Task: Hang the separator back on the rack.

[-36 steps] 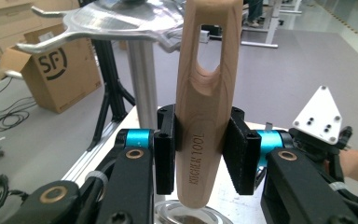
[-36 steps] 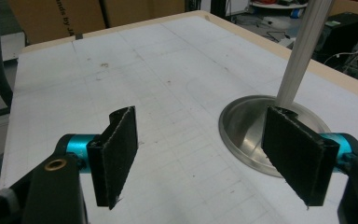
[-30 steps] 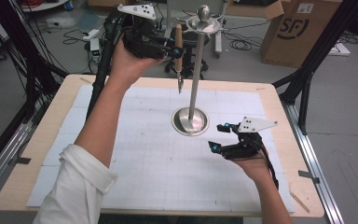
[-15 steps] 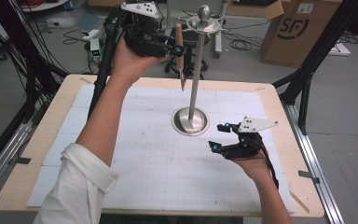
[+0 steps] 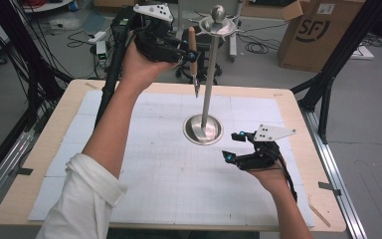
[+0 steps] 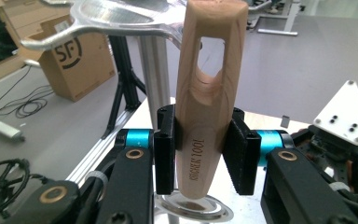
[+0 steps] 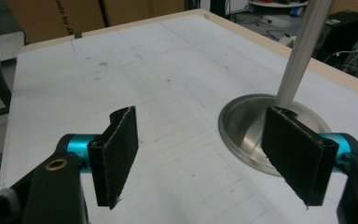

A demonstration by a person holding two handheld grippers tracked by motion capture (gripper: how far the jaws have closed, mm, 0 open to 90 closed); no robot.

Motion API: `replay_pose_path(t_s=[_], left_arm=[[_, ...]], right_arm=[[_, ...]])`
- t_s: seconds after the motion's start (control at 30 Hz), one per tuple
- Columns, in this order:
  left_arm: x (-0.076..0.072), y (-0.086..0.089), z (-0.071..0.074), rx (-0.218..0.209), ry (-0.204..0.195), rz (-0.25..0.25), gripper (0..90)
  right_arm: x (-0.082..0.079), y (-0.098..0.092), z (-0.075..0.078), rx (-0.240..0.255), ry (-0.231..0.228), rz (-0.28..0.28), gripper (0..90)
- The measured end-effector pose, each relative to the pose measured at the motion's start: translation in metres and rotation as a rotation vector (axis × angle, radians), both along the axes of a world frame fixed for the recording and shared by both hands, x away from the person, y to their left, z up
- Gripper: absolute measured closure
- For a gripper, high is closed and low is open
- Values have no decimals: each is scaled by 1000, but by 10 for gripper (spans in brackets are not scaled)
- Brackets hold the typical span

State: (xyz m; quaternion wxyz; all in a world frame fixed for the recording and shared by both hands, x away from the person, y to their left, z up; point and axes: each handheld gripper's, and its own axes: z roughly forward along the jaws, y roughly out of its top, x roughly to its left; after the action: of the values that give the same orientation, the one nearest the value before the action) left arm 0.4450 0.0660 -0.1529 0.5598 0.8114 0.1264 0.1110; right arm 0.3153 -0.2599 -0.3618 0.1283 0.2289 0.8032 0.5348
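Progress call — roughly mid-task, judging by the layout: hanging a wooden-handled utensil on the metal stand.

Near, lower right of the high view: right gripper (image 5: 235, 146) idles low over the white gridded mat (image 5: 144, 184), jaws apart with nothing between them. Its own view shows the stand's round base (image 7: 242, 133) just beyond the pads (image 7: 119, 149).

Centre of frame: stand pole (image 5: 208, 84) rises from the base dish (image 5: 202, 129), topped by a hook plate with a ball finial (image 5: 218, 13).

Far, upper centre: left gripper (image 5: 191, 52) is raised and clamped on the wooden handle (image 6: 205, 93), pads squeezing it from both sides. Utensil (image 5: 194, 59) hangs roughly upright, metal tip (image 5: 197, 89) pointing down, just left of the pole.

Done: utensil picked up, brought to hook height. Left gripper view puts the handle's slot (image 6: 209, 60) right beside a hook arm (image 6: 102, 28) — not yet threaded on, as far as I can tell.

Left: slip slot over hook, release, back away.
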Motion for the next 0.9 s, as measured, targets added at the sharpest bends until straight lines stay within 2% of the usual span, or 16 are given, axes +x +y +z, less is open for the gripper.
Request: replay_pose_path(t_s=[0.17, 0.37, 0.57, 0.9], left_arm=[[3, 3, -1, 12, 14, 43, 677], [5, 4, 0, 22, 16, 67, 677], [4, 2, 3, 20, 11, 61, 677], [6, 2, 1, 57, 18, 93, 677]], right_arm=[[0, 0, 0, 2, 1, 0, 261], [0, -1, 0, 3, 0, -2, 262], [0, -2, 1, 9, 1, -4, 263], [0, -2, 1, 11, 1, -3, 263]])
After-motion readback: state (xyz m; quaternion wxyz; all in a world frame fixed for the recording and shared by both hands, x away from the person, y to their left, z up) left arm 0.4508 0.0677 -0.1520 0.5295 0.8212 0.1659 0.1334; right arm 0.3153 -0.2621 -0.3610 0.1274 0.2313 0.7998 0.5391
